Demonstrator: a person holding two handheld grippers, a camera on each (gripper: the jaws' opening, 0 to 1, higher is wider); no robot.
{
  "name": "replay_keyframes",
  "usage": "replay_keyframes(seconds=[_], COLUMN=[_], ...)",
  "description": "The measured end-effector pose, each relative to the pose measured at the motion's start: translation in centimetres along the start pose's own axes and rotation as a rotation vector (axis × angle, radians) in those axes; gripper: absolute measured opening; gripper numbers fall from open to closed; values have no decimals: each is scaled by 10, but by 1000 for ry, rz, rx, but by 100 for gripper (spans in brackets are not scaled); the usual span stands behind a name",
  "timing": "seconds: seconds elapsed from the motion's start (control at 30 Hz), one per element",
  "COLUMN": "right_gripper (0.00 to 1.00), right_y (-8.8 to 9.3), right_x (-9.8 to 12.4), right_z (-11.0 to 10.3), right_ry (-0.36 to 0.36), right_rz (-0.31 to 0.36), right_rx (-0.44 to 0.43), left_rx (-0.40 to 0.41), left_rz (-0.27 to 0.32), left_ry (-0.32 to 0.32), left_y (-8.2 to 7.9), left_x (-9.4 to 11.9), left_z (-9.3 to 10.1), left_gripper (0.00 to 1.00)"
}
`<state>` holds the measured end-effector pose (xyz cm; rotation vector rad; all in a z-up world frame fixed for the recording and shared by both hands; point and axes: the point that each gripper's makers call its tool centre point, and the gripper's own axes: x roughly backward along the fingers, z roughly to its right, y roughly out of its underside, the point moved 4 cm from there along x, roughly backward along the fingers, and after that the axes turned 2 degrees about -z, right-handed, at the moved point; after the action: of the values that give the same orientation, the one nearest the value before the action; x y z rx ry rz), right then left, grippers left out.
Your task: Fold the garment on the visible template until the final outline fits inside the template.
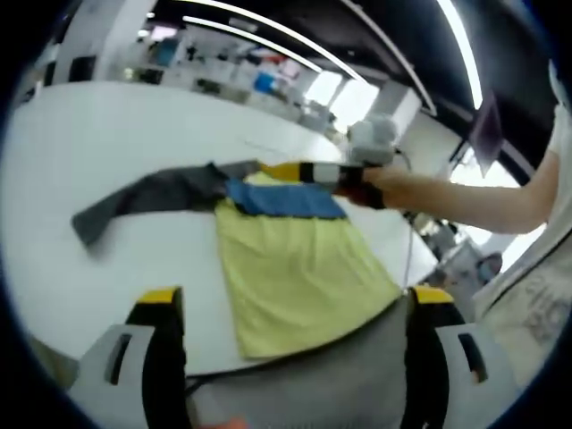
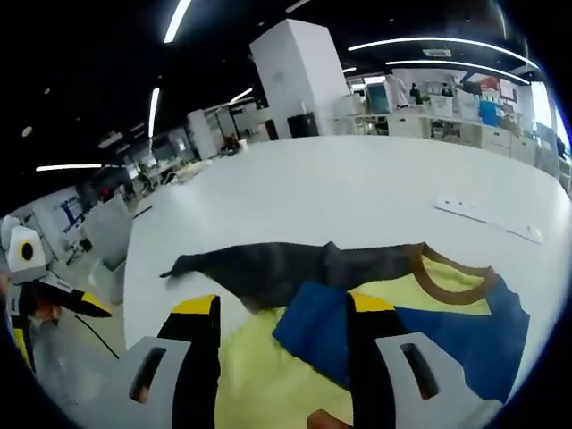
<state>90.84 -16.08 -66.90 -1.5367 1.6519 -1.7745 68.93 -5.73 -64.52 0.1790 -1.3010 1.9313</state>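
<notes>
A garment lies spread on the white table: yellow body, blue chest band, brown collar, and a dark grey sleeve stretched out to the left. My left gripper stands open at the hem end, with grey cloth between the bases of its jaws. My right gripper is open over the blue band, and a fold of it lies between the jaws. Held by a person's hand, the right gripper reaches the collar end. The left gripper shows at the far left.
A white strip lies on the table beyond the collar. A cable hangs past the table's right edge. Benches with clutter and a white pillar stand in the background.
</notes>
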Motion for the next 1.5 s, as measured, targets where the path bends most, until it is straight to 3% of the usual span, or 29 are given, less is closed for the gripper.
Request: replay_keyframes(seconds=[0.33, 0.7, 1.2, 1.5], right_gripper=[80, 91, 95, 95], right_y=[-2, 4, 25, 44], right_x=[12, 30, 83, 114], right_z=[-9, -7, -22, -20], right_ry=[-7, -7, 3, 9], right_rz=[29, 28, 27, 1], right_rx=[47, 92, 77, 73], left_rx=[-12, -29, -77, -124], left_rz=[2, -3, -6, -23], left_ry=[11, 26, 59, 91], left_y=[-5, -7, -18, -30], left_x=[-5, -7, -18, -30], left_z=[1, 4, 10, 15], left_gripper=[99, 99, 99, 99])
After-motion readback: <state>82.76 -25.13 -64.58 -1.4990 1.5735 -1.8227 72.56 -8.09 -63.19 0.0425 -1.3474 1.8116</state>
